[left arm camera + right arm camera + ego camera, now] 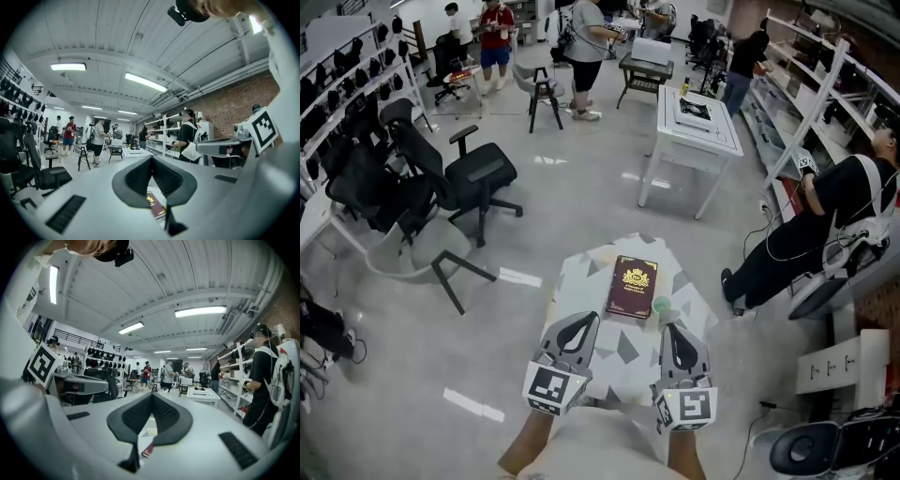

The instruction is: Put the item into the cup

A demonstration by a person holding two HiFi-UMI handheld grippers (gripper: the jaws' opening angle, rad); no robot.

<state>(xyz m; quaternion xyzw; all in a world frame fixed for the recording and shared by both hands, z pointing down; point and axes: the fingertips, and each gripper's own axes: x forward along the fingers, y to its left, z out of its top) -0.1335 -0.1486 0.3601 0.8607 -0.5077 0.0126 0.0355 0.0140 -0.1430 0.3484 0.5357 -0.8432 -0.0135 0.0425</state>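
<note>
Closest to me, the person holds up two grippers side by side over a small table (581, 281) with a patchy grey and white cloth. The left gripper (586, 320) has its jaws pressed together at the tips, and nothing is held between them. The right gripper (671, 329) is the same, with its tips touching and nothing in its grip. Both are up in the air and do not touch anything on the table.

Past the tips, a dark red book (631, 286) with a gold mark lies flat on the cloth. A small pale green cup (662, 306) stands just beside the book's near right corner, right in front of the right gripper. It is too small for me to see inside it.

Farther off on the grey floor is a black office chair (478, 173). A white table (698, 131) stands behind that, and people (586, 37) are standing at the back of the room.
</note>
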